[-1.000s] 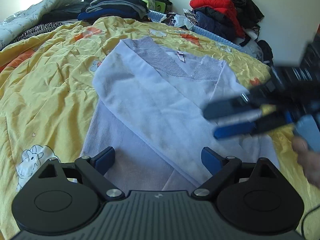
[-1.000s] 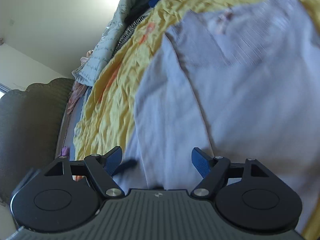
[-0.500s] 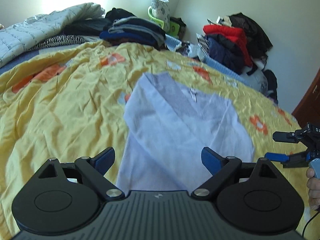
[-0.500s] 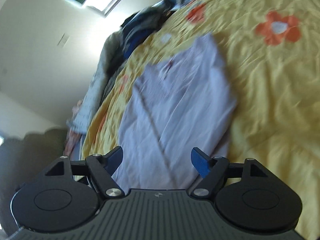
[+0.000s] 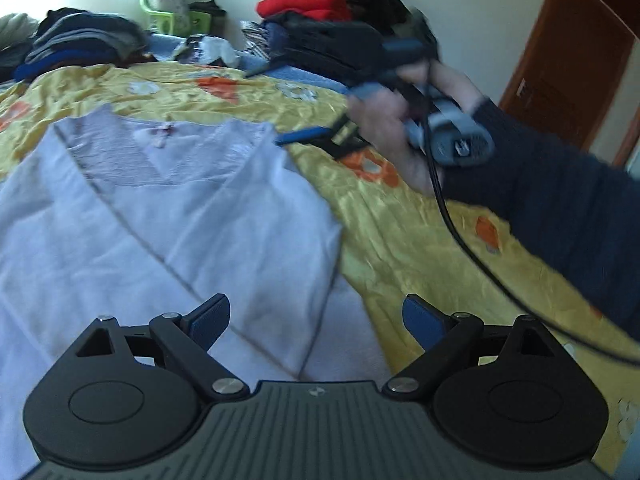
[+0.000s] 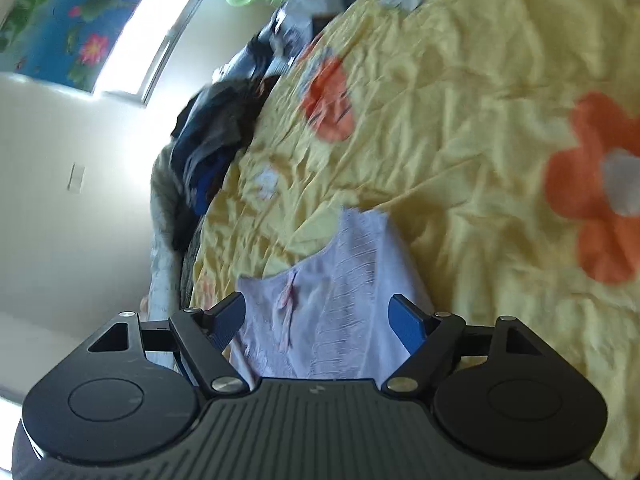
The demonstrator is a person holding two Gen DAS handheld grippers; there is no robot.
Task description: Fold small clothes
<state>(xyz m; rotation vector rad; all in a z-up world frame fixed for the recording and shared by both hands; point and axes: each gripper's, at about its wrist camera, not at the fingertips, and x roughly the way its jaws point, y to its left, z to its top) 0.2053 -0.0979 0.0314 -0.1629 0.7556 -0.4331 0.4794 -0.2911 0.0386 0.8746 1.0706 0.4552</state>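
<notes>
Both the left gripper (image 5: 316, 322) and right gripper (image 6: 318, 320) gape empty above the lilac top (image 5: 168, 216) (hem cut off, right-wrist view blurred).

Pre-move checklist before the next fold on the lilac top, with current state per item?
1. Left gripper empty, jaws apart: ok.
2. Right gripper empty, jaws apart: ok.
3. Lilac top lies on the yellow bedspread, neckline away from the left camera: ok.
4. Top fully flat: not ok, one side is already folded over, leaving a diagonal edge across the front.
5. Right gripper's cable clear of the top: ok, it hangs over bare bedspread.
6. Hem and lower corners of the top located: cannot tell, hidden behind the gripper bodies in both views.
</notes>
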